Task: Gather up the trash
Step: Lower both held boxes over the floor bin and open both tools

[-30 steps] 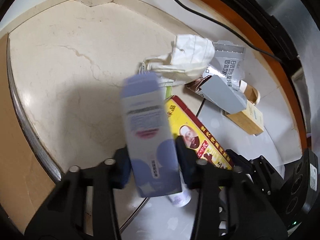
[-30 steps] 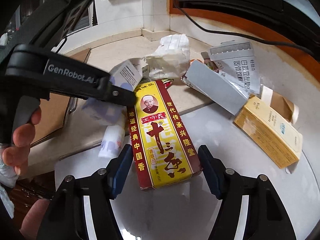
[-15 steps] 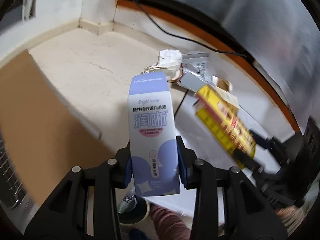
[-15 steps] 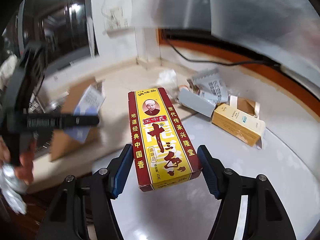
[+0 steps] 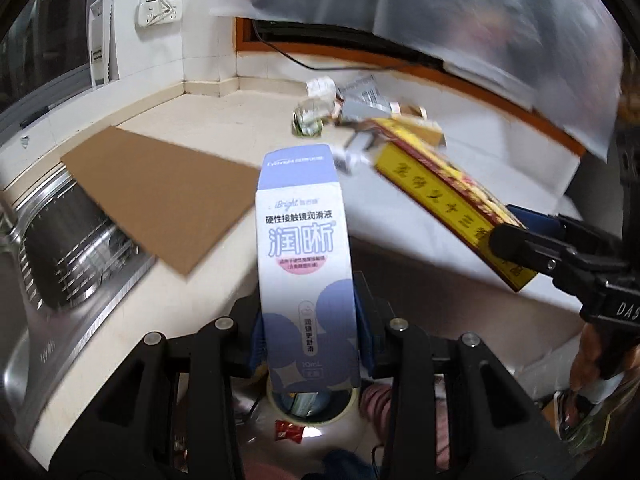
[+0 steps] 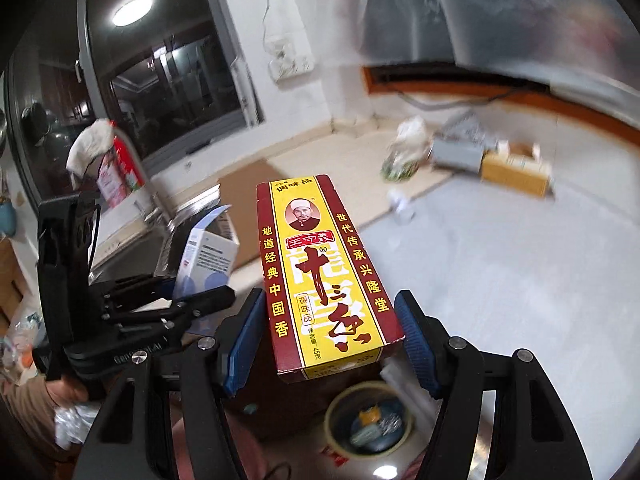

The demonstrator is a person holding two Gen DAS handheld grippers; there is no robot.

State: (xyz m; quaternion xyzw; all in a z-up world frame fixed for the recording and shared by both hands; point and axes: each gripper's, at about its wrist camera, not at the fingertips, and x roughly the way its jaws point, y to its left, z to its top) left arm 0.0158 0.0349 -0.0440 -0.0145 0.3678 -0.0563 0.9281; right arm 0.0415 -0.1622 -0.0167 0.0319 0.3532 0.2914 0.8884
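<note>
Left gripper (image 5: 308, 344) clenched on the lower part of a lens-solution carton (image 5: 306, 268), held upright off the near edge of the countertop (image 5: 460, 304), right above a round trash bin (image 5: 310, 404) on the floor below. Right gripper (image 6: 332, 344) likewise clamped across the near end of a red-and-yellow spice box (image 6: 324, 276), lifted clear of the counter, with the same bin (image 6: 370, 420) low and just to the right beneath it. Both probably thin paperboard, light and likely empty: stiff along the edges, easily crushed on the broad faces, so best gripped across the narrow sides near one end, as now. Smooth printed surfaces, somewhat slippery against the pads. Left behind on the far counter: a crumpled white bag (image 6: 410, 130), a grey carton (image 6: 458, 156), a tan cardboard box (image 6: 516, 170) and a small white bottle (image 6: 402, 208), all blurred. A flat cardboard sheet (image 5: 160, 196) over the steel sink (image 5: 60, 240) to the left. Little in the way of a drop, apart from the two tools sitting close together over a narrow bin mouth.
</note>
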